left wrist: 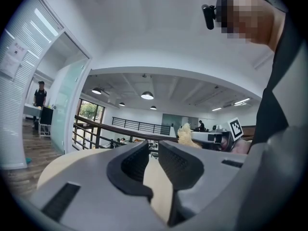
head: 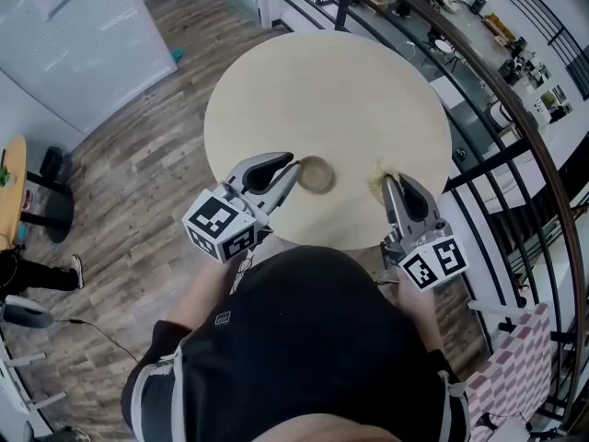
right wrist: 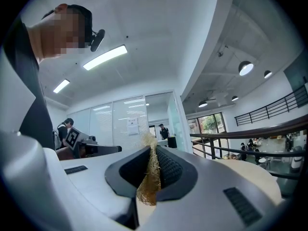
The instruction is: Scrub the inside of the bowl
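near the tabletop's (head: 322, 81) front edge sits the bowl (head: 316, 174). left claw (head: 294, 168) is at its rim, jaws narrowly apart — whether they pinch it i cannot tell. right claw (head: 394, 184) clamps a scrubber (right wrist: 149, 177), beside the bowl — scrubbing seems not yet begun; next, steady the bowl and bring the scrubber inside.

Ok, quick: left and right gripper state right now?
Left gripper: open, narrow gap, nothing between.
Right gripper: closed on a straw-coloured fibre scrubber.
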A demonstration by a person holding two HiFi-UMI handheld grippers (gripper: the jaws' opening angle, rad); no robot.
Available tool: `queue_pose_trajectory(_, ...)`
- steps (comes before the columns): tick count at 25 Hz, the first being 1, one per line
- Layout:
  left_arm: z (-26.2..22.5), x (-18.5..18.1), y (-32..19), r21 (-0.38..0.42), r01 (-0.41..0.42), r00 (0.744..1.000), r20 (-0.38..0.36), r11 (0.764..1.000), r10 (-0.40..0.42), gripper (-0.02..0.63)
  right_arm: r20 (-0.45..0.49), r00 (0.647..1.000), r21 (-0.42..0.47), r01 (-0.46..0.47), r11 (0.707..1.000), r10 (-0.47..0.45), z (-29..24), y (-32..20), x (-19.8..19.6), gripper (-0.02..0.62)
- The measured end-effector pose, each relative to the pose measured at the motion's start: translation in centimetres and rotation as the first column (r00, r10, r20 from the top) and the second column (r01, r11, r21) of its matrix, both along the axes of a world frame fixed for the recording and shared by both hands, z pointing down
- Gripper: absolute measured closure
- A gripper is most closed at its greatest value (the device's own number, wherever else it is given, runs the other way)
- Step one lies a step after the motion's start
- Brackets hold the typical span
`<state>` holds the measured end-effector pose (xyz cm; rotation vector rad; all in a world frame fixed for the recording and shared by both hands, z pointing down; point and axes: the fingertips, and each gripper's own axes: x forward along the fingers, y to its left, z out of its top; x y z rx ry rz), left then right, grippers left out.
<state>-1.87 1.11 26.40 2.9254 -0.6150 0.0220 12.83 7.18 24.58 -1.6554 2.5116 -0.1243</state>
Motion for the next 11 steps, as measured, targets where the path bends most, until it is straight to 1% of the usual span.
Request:
queue_pose_trajectory(5, 0.0, 0.2, 0.0, -0.003, -0.013, 1.0, -0.005, 1.0, 0.013, 0.54, -0.012, 1.0, 0.002, 0.003, 1.0, -0.003, 0.0, 0.1, -0.5, 0.552)
queue_pose_trajectory(11, 0.7, 1.0, 0.6, -0.011, -0.032, 0.999, -0.007, 0.999, 0.032, 0.54, -0.005, 1.0, -0.006, 0.003, 1.0, -0.003, 0.6, 0.4, -0.4, 0.552)
